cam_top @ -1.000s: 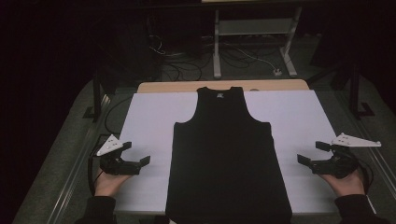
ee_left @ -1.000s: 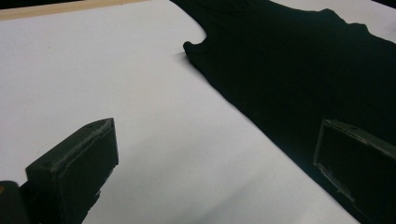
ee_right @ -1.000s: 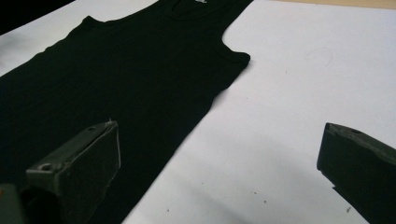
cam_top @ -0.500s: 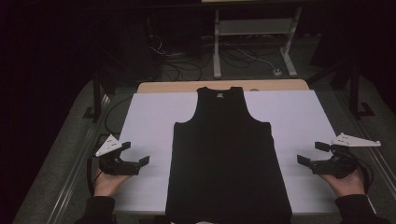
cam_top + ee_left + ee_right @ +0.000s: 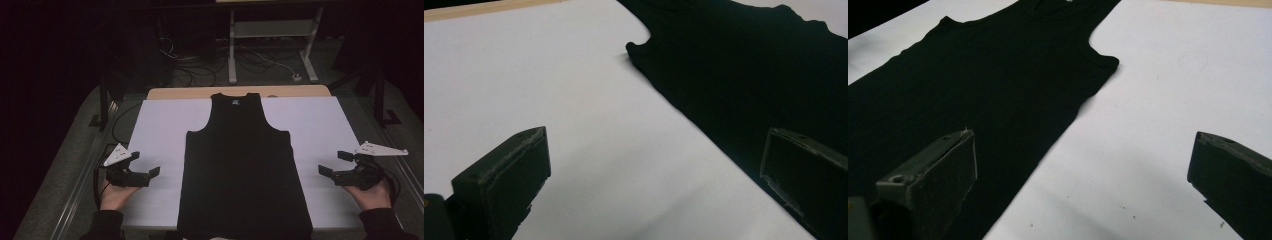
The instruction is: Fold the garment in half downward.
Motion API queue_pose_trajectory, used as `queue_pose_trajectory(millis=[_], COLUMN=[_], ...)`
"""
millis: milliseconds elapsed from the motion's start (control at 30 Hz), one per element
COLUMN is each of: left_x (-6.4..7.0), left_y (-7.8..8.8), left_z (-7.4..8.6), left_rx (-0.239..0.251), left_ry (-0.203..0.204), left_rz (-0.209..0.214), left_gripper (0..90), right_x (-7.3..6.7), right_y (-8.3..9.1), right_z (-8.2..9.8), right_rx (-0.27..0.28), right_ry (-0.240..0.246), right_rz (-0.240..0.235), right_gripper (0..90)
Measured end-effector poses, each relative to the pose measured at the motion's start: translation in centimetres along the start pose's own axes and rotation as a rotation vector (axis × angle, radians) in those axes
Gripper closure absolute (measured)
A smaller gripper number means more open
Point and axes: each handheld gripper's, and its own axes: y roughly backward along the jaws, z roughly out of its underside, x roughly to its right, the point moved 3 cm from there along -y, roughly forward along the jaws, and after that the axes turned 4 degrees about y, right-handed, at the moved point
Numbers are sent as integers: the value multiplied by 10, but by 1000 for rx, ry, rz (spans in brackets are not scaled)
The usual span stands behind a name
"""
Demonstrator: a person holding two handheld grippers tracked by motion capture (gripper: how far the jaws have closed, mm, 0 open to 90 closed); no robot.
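While both claws hover off the garment, the black top (image 5: 243, 165) lies flat at the centre of the white worktop (image 5: 165, 125), neck toward the far edge, hem at the near edge. The left claw (image 5: 145, 172) sits just beside the top's left side edge, jaws wide apart and empty, with bare worktop beneath it. The right claw (image 5: 332, 167) sits near the right side edge, jaws likewise apart and empty. Bare white surface runs along both side edges, and beside each armhole (image 5: 636, 50). The top's edges lie straight.
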Motion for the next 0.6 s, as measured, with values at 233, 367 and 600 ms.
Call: queue_pose_trajectory(millis=[233,367,600], left_x=[5,7,7], left_y=[1,1,-1], left_z=[-6,-10,-14], left_rx=[-1,-13,-11], left_ry=[6,-13,-14], left_rz=[12,11,18], left_gripper=[0,0,0], right_x=[2,4,5], right_y=[4,8,7], right_z=[-4,-11,-16], right_rx=[11,27,8], right_ry=[-47,-64,-49], right_rz=[-21,-23,-21], right_gripper=[0,0,0])
